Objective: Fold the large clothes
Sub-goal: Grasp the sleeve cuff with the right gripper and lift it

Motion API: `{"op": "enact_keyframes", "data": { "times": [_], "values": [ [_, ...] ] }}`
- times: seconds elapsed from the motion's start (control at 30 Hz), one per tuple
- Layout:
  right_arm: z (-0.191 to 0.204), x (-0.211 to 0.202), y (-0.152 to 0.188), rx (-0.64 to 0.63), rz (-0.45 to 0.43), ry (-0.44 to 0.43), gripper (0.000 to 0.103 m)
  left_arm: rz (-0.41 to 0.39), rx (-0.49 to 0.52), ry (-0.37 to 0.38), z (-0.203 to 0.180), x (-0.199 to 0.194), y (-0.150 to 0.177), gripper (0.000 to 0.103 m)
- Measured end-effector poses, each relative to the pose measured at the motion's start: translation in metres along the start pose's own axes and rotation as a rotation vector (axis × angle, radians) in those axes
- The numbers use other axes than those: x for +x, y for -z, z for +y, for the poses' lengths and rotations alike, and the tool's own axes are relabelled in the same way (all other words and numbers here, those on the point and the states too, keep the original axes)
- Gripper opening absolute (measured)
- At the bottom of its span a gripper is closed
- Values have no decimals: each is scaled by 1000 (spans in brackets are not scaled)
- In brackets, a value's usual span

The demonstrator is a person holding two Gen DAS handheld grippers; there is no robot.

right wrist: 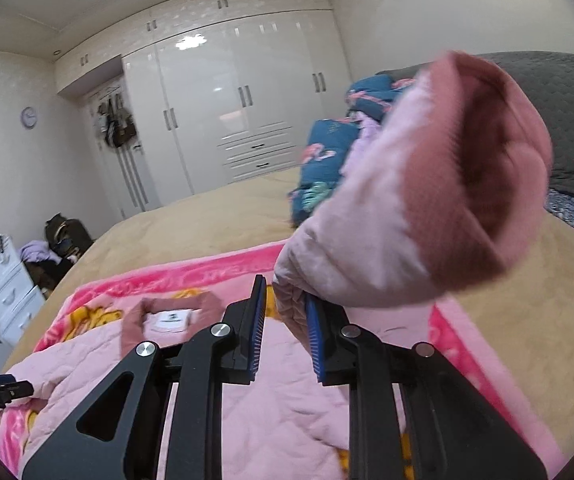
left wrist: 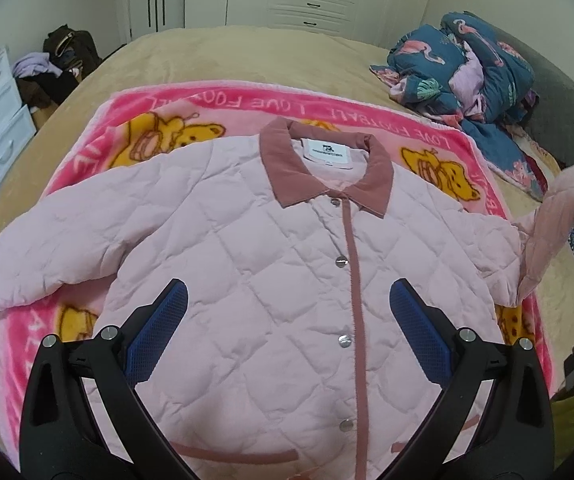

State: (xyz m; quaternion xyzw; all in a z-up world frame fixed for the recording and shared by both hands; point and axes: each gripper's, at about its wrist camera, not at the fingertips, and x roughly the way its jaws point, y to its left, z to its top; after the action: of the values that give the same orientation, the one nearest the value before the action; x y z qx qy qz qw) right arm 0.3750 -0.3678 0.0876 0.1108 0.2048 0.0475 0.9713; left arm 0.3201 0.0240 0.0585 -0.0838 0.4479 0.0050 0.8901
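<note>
Pink quilted jacket (left wrist: 247,264) lying buttoned on a blanket (left wrist: 159,112). Left gripper (left wrist: 287,304) spread above it; right gripper (right wrist: 285,320) pinching the lifted right sleeve (right wrist: 407,200).

A pink puffy jacket (left wrist: 247,264) lies flat on a bright pink blanket (left wrist: 135,120) with yellow bears, and the blanket is spread on a tan bed (left wrist: 223,52). The left gripper (left wrist: 287,300) hangs over the jacket's front with its two blue pads (left wrist: 159,328) wide apart, not holding anything. At the right edge one sleeve (left wrist: 555,216) is lifted up off the bed, and a blue flamingo quilt (left wrist: 467,64) sits bunched in the far corner
</note>
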Motion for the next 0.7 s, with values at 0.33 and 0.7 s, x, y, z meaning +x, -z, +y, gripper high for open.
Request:
{"op": "enact_keyframes", "data": {
  "times": [0.33, 0.7],
  "values": [
    [73, 14, 21, -63, 40, -94, 16, -12, -98, 74, 38, -6, -2, 95],
    [151, 60, 77, -133, 150, -204, 5, 10, -186, 149, 74, 6, 13, 95]
  ]
}}
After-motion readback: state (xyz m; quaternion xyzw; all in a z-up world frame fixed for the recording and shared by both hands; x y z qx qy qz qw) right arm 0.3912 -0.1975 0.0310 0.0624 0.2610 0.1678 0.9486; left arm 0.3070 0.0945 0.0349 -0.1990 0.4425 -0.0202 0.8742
